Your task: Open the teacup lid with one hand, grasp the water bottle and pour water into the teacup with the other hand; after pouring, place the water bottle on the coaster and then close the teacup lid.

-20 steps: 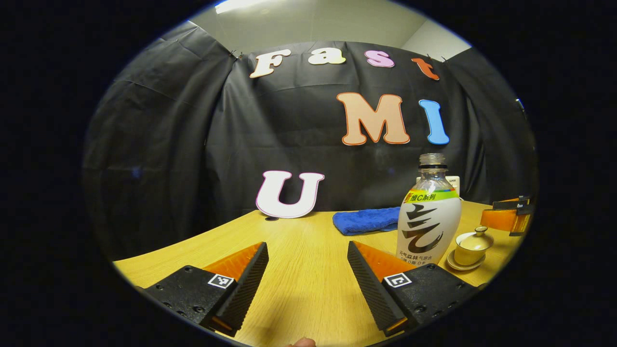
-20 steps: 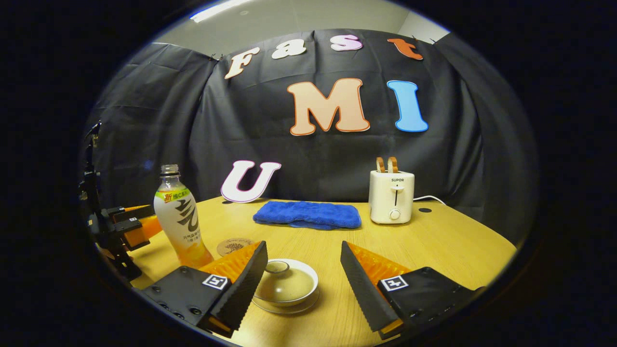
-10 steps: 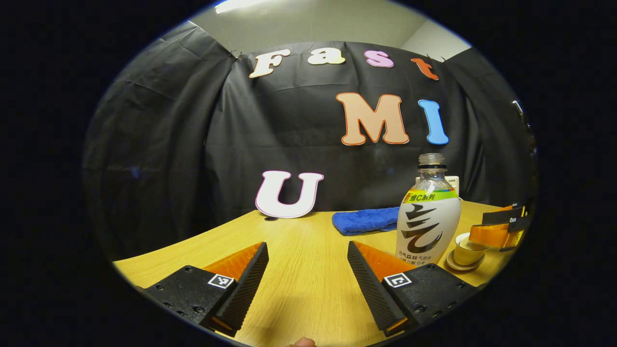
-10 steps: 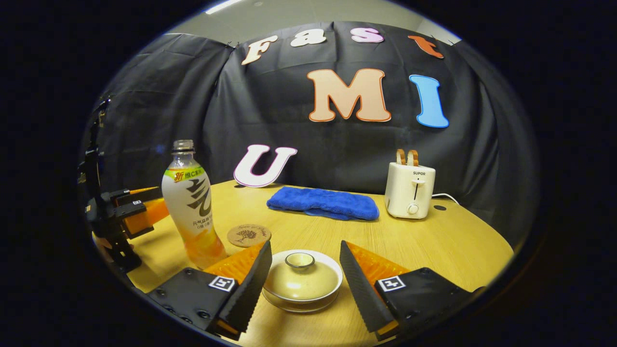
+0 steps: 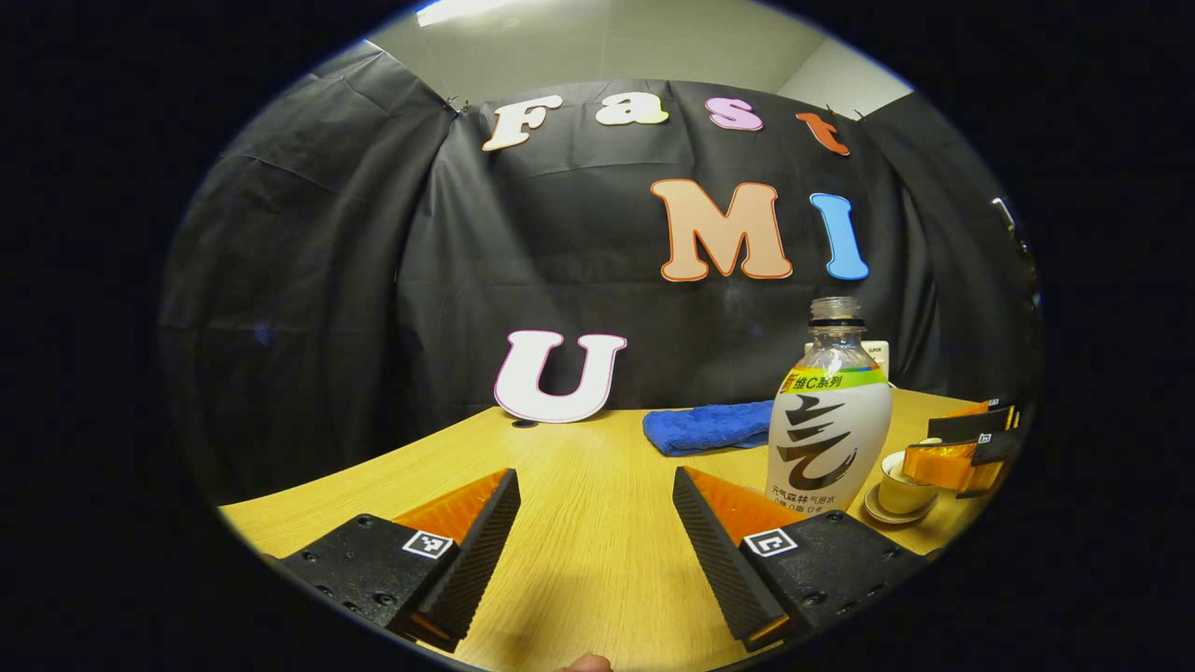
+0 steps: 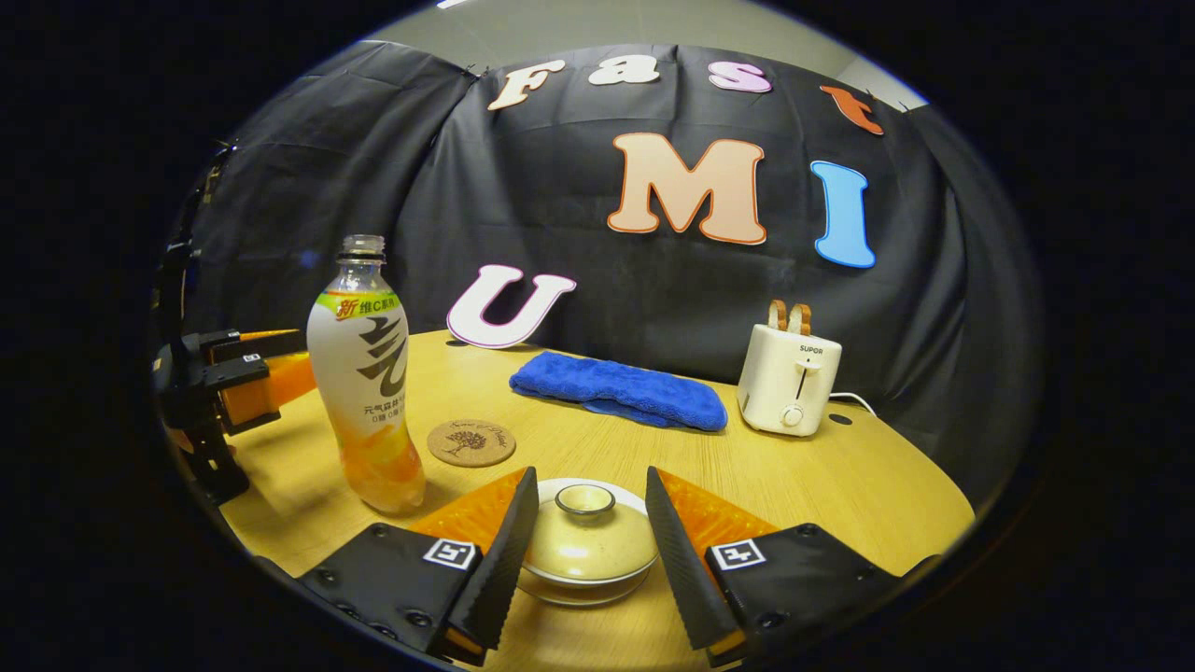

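A blue towel [image 6: 620, 390] lies folded near the back of the wooden table [image 6: 840, 476], and a white toaster [image 6: 789, 380] with two slices of bread sticking out stands to the right of it, with its cord running off behind. A round cork coaster [image 6: 471, 442] lies flat between the towel and the water bottle [image 6: 366, 373], just beside the bottle but not touching it. The bottle stands upright with no cap on, and there is orange drink in its lower part. In the right gripper view the right gripper [image 6: 583, 560] has its two fingers one on each side of the teacup [image 6: 586, 551], close to the lid [image 6: 586, 534], which is on the cup; it is hard to tell if they touch it. The cup sits on a small saucer. In the left gripper view the left gripper [image 5: 596, 541] hangs over bare table with its fingers wide apart and nothing between them. There the bottle stands in front of the toaster and hides most of it, and the far gripper covers part of the teacup. A black cloth wall goes around the table, with a pale ceiling and a light above.
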